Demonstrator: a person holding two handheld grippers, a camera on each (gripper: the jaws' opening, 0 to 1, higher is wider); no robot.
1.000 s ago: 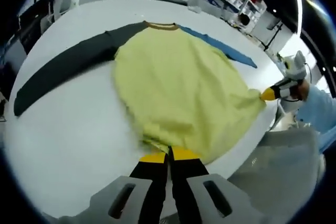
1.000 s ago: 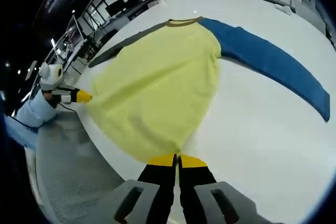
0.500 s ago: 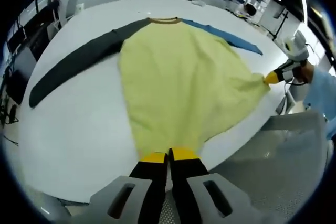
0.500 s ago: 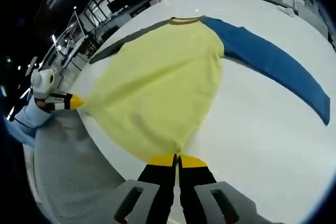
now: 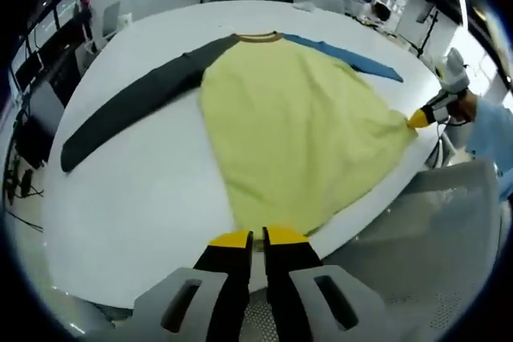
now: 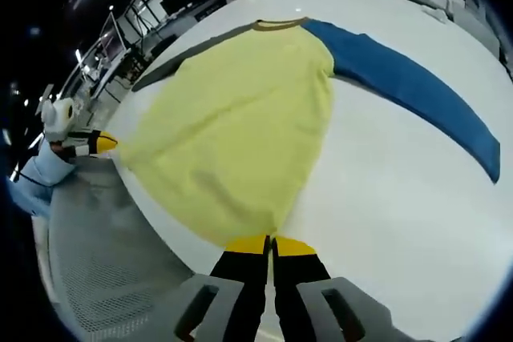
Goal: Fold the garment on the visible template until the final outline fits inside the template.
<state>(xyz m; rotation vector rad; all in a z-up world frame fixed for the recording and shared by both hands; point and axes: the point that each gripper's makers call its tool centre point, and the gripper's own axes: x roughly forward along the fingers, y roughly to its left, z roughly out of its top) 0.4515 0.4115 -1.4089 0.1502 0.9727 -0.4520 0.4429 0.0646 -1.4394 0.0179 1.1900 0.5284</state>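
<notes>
The shirt lies mid-frame on the counter, its hem corners pinched in the closed left gripper and right gripper. Even tension should be kept, the hem carried toward the collar.

Yellow garment spread flat, grey and blue sleeves outstretched.

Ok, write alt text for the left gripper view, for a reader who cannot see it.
A yellow shirt with one dark grey sleeve and one blue sleeve lies spread on a white table. The left gripper pinches its hem at the near edge, and the right gripper pinches the hem's other corner.
</notes>
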